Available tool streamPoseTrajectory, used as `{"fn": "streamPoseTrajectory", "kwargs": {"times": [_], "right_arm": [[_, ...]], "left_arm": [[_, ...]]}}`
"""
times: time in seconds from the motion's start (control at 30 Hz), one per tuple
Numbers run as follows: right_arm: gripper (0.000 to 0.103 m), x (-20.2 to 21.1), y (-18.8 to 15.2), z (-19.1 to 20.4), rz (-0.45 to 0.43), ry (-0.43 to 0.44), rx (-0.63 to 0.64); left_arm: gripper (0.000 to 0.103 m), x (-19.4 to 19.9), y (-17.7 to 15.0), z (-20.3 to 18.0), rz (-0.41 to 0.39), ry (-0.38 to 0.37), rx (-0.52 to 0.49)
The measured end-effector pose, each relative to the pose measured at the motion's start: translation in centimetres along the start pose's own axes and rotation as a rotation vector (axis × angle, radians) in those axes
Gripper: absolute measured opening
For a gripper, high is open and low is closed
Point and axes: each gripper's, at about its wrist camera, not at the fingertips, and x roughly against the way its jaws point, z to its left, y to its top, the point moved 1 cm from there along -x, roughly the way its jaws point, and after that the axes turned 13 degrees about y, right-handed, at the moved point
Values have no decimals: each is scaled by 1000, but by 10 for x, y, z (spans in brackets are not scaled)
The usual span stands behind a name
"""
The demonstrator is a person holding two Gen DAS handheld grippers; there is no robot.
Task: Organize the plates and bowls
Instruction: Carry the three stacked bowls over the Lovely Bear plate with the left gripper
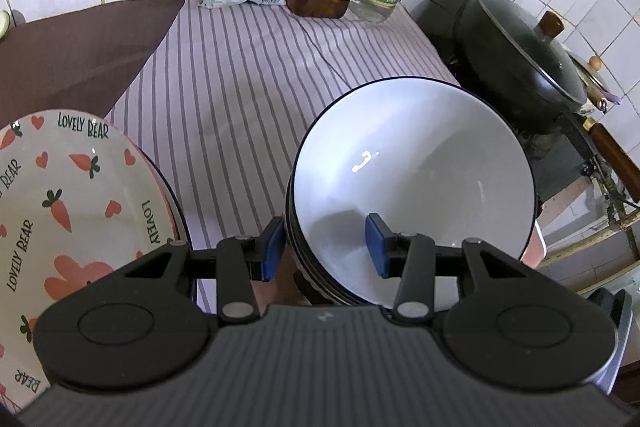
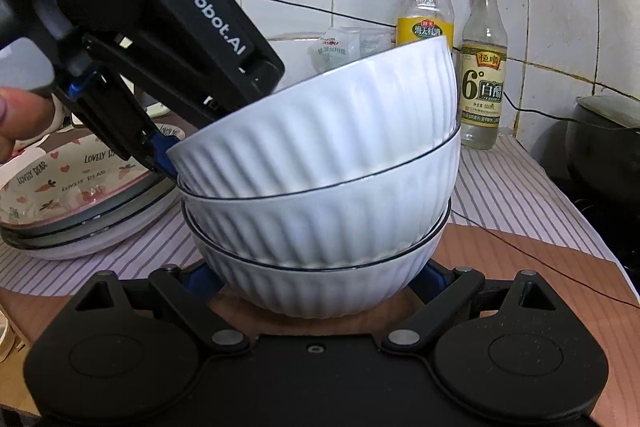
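Bowls (image 2: 320, 163) stacked 3 high; left tool (image 1: 324, 243) straddles top rim.

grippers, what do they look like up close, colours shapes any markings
Both are matte black, with two round discs, hinged linkage bars on silver rivets and blue finger pads. The left claw has a ribbed grey body, and white "GenRobot.AI" lettering runs along its side.

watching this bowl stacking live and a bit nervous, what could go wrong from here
1. The top bowl sits tilted in the bowl stack, with the left gripper straddling its rim, one finger inside, one outside; letting go now could let it slide or clatter.
2. The right gripper brackets only the bottom bowl; a nudge could topple the stack.
3. The plate stack sits close on the left; a slipping bowl could strike it.
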Motion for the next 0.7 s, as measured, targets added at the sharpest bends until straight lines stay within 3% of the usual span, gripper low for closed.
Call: {"fn": "streamPoseTrajectory", "kwargs": {"times": [0.33, 0.7], "right_arm": [[96, 11, 14, 6, -36, -7, 10], [96, 15, 50, 38, -94, 34, 80]], "left_arm": [[42, 24, 5, 2, -44, -10, -9], [42, 77, 11, 31, -125, 0, -8]]}}
